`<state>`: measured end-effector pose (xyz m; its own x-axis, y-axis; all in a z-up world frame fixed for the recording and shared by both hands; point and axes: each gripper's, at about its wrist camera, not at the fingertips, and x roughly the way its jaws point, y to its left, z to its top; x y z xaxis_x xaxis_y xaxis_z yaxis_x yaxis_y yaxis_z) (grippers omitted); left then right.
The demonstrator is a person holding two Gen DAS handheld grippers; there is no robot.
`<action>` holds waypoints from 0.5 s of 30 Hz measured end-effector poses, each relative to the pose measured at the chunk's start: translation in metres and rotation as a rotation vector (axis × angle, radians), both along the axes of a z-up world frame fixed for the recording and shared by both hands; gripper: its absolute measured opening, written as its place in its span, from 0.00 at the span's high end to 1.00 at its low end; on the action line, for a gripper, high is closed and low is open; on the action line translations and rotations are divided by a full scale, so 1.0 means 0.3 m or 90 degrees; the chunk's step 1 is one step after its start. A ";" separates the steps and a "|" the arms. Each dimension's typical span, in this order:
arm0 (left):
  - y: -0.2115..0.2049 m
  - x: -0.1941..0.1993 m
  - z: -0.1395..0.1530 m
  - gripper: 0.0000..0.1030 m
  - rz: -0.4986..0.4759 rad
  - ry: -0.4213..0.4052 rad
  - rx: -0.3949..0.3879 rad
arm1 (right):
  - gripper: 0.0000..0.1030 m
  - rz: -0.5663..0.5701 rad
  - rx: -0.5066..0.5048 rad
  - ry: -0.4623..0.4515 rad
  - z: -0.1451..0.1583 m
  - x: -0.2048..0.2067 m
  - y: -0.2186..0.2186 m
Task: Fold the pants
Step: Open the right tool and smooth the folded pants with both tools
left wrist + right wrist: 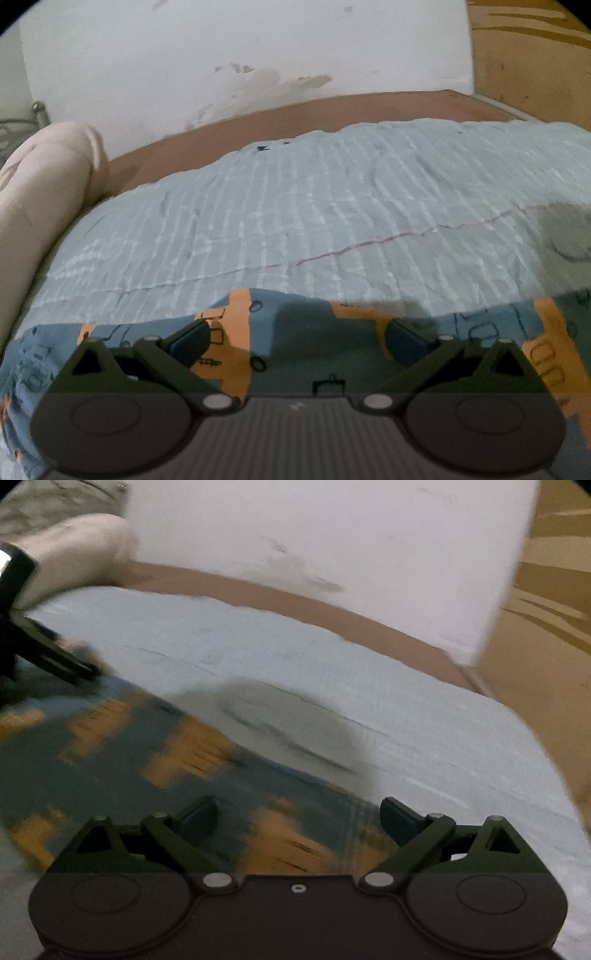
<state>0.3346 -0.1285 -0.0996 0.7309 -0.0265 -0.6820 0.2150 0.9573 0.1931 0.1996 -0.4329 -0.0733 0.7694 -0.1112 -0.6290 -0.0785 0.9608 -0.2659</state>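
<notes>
Left wrist view: the left gripper (297, 338) hangs over the near edge of the pants (295, 347), a blue-grey fabric with orange blocks and dark line drawings, spread flat on a pale blue striped bedspread (332, 206). Its jaws stand wide apart with nothing between them; the pads sit just above the cloth. A cream bolster (44, 184) lies at the left edge of the bed, a brown bed frame (332, 107) runs behind, and a stained white wall (240, 48) rises beyond. Right wrist view, blurred: the right gripper (297, 821) is likewise spread open and empty above the pants (122, 760), which cover the lower left of the bedspread (406, 709). The left gripper (70, 664) shows at far left, low over the fabric's far edge. A grey patch (280, 723) marks the bedspread just beyond the pants.
</notes>
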 end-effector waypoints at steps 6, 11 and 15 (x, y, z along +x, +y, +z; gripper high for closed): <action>-0.062 -0.056 0.089 0.00 0.008 -0.006 -0.008 | 0.01 -0.053 0.069 -0.051 0.053 -0.139 -0.153; -0.167 -0.152 0.169 0.00 -0.052 -0.026 -0.063 | 0.01 -0.086 0.115 -0.074 0.072 -0.278 -0.154; -0.273 -0.213 0.192 0.00 -0.136 -0.004 -0.102 | 0.01 -0.109 0.197 -0.070 0.082 -0.372 -0.153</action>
